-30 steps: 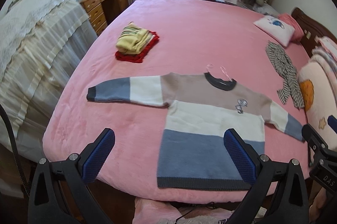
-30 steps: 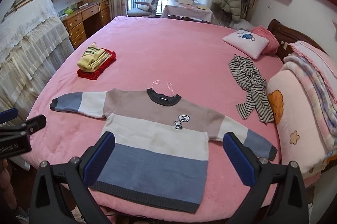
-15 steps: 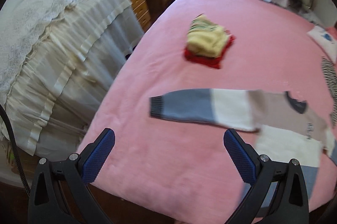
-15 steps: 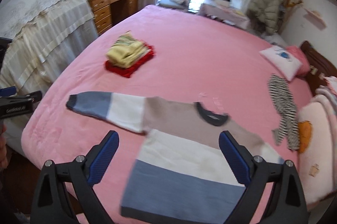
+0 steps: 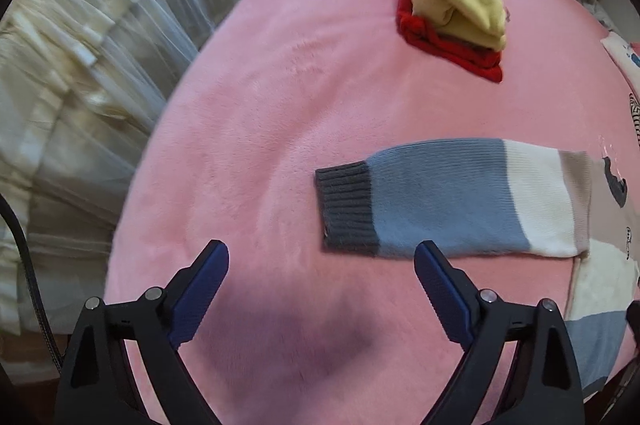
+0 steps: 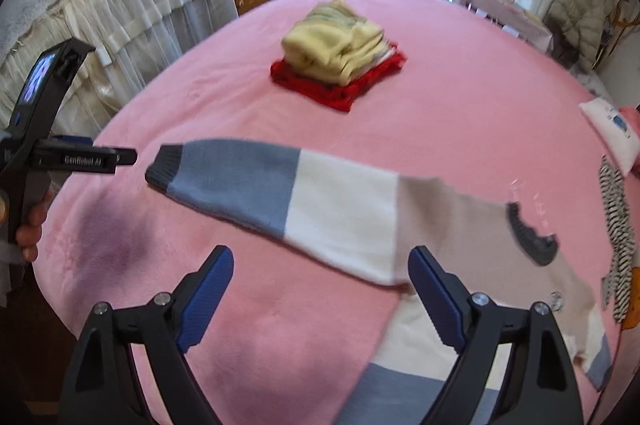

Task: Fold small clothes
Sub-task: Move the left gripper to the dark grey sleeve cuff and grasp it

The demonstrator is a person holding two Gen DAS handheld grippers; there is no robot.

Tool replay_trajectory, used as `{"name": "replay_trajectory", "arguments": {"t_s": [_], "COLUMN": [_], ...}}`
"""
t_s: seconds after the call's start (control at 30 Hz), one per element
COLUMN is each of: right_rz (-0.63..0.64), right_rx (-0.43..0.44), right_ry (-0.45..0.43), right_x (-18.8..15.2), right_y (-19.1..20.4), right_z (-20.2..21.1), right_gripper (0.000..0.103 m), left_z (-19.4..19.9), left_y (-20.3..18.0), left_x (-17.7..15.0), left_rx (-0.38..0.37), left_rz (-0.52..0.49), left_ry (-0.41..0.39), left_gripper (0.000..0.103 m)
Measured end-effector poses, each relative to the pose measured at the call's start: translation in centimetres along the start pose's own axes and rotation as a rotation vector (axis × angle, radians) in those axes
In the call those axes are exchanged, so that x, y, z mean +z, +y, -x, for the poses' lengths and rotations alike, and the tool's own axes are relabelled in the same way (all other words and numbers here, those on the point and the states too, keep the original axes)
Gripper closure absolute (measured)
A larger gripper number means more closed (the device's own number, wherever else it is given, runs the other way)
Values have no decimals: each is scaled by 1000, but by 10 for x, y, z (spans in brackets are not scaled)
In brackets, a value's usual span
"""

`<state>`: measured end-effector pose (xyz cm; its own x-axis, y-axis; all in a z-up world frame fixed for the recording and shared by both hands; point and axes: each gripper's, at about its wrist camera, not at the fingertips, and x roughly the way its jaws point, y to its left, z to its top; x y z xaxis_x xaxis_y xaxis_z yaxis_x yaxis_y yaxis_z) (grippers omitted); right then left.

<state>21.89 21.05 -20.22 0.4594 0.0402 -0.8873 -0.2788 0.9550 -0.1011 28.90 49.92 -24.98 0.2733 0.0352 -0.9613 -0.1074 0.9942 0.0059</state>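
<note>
Soft, light knit, sure to sag when lifted: best pinched at the dark ribbed cuff (image 5: 347, 209). Sweater (image 6: 352, 213) flat on pink bed (image 5: 304, 73), sleeve banded blue, white, taupe. Left gripper (image 5: 321, 261) and right gripper (image 6: 320, 265) wide, closing, nothing between.

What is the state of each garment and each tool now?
Striped sweater: unfolded, spread flat on bed, sleeve stretched out.
Yellow garment: folded, lying on red garment.
Red garment: folded, bottom of stack.
Left tool: closing, nothing between its pads.
Right tool: closing, nothing gripped.
</note>
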Motion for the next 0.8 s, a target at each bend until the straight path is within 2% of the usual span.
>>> {"name": "replay_trajectory", "arguments": {"t_s": [0.13,0.2,0.27,0.37,0.47,0.53,0.67,0.8], "right_rz": [-1,5,9,7,8,16,32,49], "right_rx": [-10,-21,-32,-39,-33,-29,-19,-5], "right_ry": [19,24,21,33,38,44,58,55], "right_x": [-2,-1,2,7,9,10,12,20], "right_y": [12,19,24,29,34,38,47,55], "right_z": [-35,-50,-64,-83,-92,-96,-102,-104], "right_gripper": [14,17,18,18,18,18,18,18], "left_z": [-41,-54,-66,-85,-96,-103,-106,-87], "left_y": [7,8,10,14,17,16,9,-1], "left_x": [5,6,8,8,8,6,7,6], "left_rx": [-52,-86,-122,-211,-273,-307,-288,-253], "left_rz": [-9,-16,-26,-8,11,22,1,-57], "left_ry": [56,77,108,162,193,207,188,103], "left_gripper": [10,24,34,44,48,61,82,87]}}
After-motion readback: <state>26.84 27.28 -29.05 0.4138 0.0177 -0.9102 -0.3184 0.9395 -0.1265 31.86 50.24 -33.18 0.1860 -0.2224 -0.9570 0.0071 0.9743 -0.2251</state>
